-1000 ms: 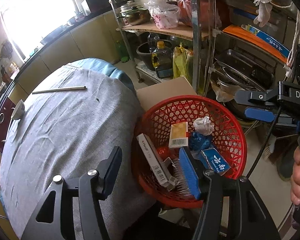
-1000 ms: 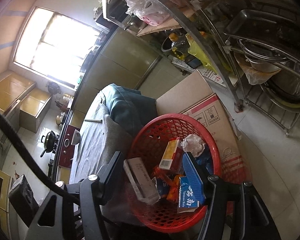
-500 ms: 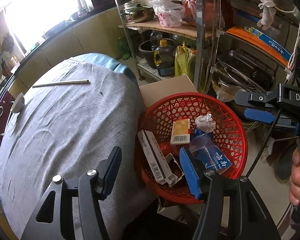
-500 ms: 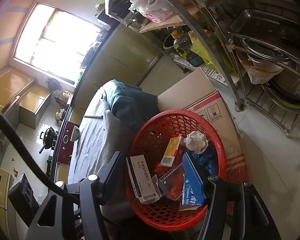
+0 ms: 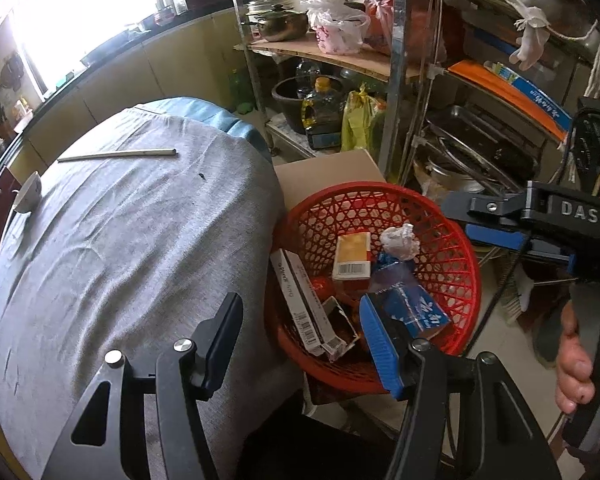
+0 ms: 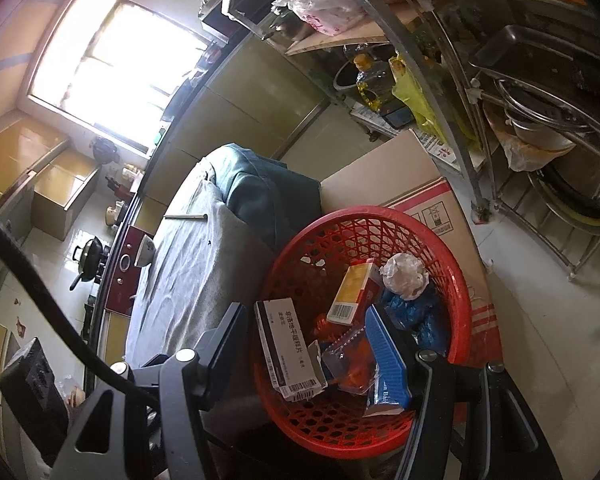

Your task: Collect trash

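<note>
Both grippers, left [image 5: 300,344] and right [image 6: 312,354], hang open and empty above the red plastic mesh basket [image 5: 456,216]; packets have shifted inside, collecting looks finished.

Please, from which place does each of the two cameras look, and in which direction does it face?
Left wrist: sits on the left gripper, looks down over the grey tablecloth and red basket; shows its own open fingers, the right gripper and a hand.
Right wrist: sits on the right gripper, looks down into the basket; shows only its own open fingers and a cable.
Shared: basket, tablecloth, metal shelf, cardboard box.
</note>
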`<state>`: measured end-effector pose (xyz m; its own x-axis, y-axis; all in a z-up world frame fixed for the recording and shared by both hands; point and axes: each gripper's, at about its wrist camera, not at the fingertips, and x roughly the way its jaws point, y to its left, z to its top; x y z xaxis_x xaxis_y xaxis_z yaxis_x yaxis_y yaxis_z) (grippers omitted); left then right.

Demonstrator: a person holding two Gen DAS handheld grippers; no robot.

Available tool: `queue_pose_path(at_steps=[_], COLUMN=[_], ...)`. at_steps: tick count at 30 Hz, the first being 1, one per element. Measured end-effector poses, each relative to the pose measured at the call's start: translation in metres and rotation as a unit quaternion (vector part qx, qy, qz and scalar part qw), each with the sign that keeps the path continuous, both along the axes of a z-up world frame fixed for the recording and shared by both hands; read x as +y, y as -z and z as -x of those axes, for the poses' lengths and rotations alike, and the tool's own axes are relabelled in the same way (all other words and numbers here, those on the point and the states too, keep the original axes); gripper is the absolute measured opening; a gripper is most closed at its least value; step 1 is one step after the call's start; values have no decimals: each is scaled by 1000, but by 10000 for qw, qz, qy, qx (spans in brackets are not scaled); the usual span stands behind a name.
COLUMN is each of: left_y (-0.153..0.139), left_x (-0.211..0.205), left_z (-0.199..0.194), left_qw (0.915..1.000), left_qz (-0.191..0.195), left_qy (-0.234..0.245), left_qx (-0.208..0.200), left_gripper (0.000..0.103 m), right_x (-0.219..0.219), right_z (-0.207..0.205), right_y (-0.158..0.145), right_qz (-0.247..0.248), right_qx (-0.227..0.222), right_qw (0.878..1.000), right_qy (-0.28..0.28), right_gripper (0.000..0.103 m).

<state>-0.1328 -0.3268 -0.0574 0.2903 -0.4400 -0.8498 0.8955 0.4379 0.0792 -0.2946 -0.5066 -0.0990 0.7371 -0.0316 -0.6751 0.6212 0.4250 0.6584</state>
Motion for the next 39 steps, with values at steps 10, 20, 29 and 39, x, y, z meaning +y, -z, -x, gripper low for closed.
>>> queue_pose_path(at_steps=[10,20,29,39], left_y=[-11,-31,-46,-64], left_x=[13,39,71,127], left_z=[5,8,9,-9], left_qw=[9997,9991,9976,9932], left_qz=[166,404,649,961], left_qy=[128,17,-22,-554], left_qx=[113,-130,-255,-353], left_gripper=[63,63,63,63], right_x=[14,35,61,112], right_z=[-16,-33,-52,-81], right_y=[-9,-18,-28,-50], right_qz=[292,591,805,1381], right_qx=[204,405,508,631], right_qw=[9992,9967,9934,9819], right_qy=[-172,-379,-632,-1133], right_gripper=[65,65,65,65])
